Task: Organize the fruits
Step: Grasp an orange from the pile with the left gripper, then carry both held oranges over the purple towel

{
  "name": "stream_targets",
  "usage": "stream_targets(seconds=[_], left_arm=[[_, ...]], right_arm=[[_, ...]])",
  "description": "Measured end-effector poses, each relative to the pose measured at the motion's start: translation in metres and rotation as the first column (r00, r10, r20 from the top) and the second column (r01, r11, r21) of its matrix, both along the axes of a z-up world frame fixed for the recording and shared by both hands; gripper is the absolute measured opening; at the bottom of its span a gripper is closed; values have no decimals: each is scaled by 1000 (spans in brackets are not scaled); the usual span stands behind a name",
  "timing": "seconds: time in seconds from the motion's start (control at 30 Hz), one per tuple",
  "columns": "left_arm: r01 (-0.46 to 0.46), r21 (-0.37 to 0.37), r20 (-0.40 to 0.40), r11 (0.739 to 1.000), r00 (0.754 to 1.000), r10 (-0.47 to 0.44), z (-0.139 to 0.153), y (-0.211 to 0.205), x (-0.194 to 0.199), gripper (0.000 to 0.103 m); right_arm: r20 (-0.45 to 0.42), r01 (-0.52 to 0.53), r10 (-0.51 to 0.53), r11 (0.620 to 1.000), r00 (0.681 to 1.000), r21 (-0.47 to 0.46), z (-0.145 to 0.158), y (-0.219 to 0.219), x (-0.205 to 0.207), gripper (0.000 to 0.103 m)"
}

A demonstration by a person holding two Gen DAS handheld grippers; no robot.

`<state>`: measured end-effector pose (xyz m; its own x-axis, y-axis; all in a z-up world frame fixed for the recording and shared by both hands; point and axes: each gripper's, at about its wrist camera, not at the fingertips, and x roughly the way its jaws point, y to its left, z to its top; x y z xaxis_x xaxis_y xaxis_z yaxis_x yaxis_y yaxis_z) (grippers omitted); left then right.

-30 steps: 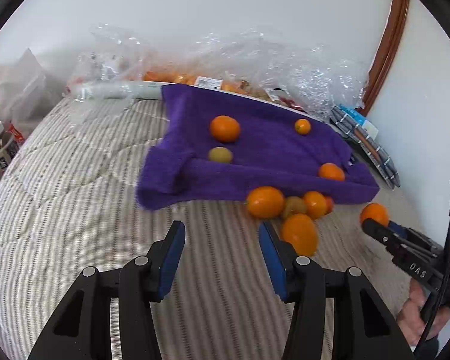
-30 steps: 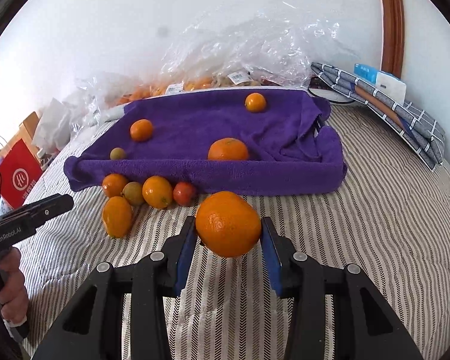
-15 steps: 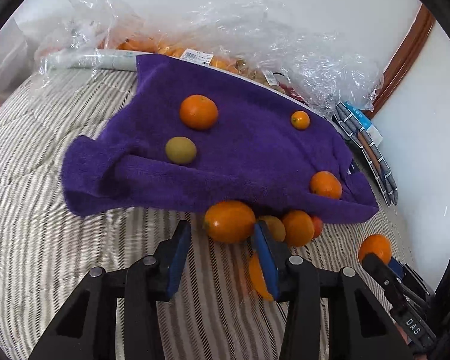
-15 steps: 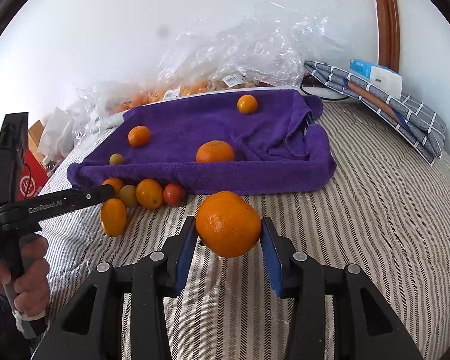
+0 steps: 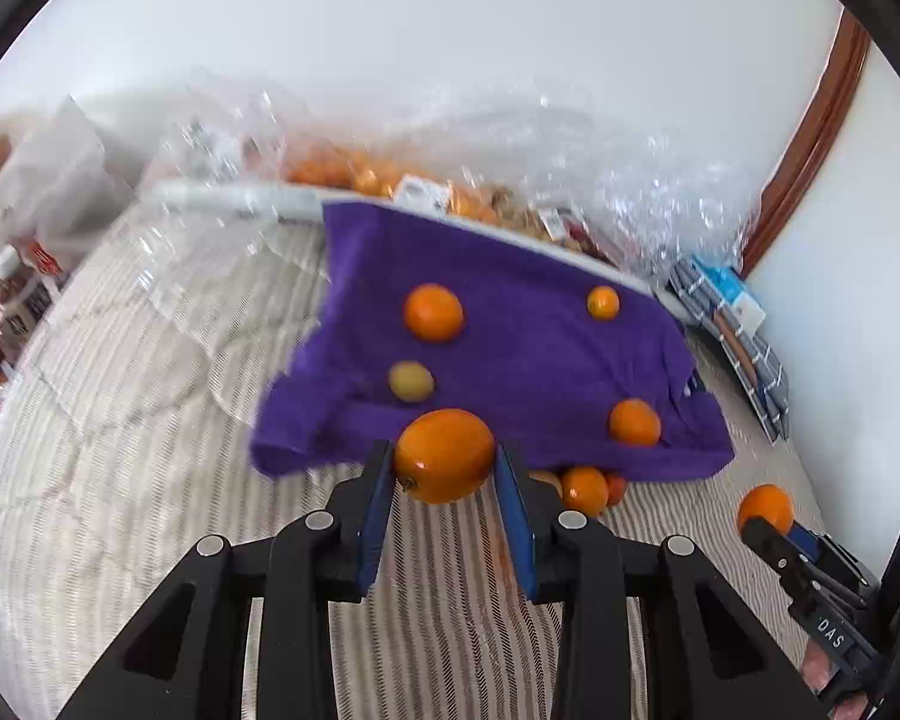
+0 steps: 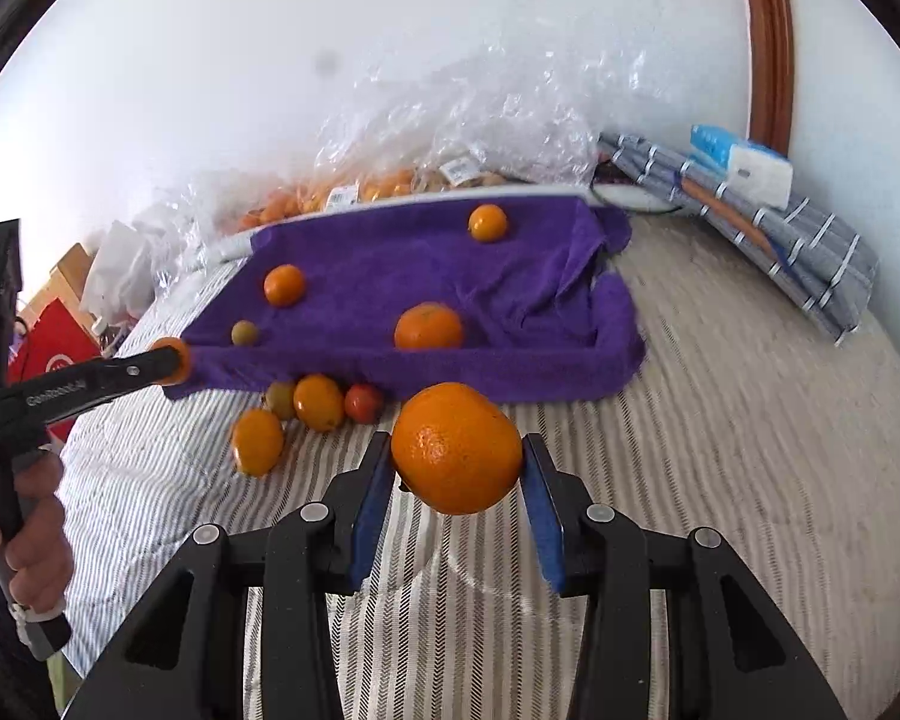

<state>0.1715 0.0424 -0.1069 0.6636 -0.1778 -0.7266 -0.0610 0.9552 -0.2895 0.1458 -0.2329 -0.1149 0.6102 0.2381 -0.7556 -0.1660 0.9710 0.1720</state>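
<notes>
Two grippers, each clamped on one orange fruit above the striped bed.

Left wrist view: left gripper [image 5: 444,471], jaws just closed in, blue pads pressed on a smooth orange [image 5: 444,455], lifted clear of the striped bedcover [image 5: 120,450]. Behind it a purple towel [image 5: 510,360] with three orange fruits and one greenish fruit [image 5: 411,381] on top; more fruits at its near edge. At lower right the right gripper [image 5: 774,525] with a second orange.
Right wrist view: right gripper [image 6: 456,474] clamped on a dimpled orange [image 6: 456,447], also off the bed. At left a hand [image 6: 36,552] on the other gripper's handle. Loose fruits [image 6: 318,402] just beside the towel's front edge.
</notes>
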Motion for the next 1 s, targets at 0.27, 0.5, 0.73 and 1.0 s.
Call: stream_targets(seconds=[0.27,0.5,0.73,1.0], left_arm=[[-41,24,72,999,997,39,51,24,-12,32],[-32,18,92,999,995,31,62,24,0,32],[-6,22,87,1000,996,4,53,12,20,32],[17,25,47,1000,999,-18,30,0,53,32]], right_arm=[[34,55,-56,998,998,21,50,-16,11,42],[46,91,-92,996,995,19,61,-16,32,42],[44,84,-85,996,995,10,52,-11,48,42],[26,85,-84,996,996,-37,28,-7,72,42]])
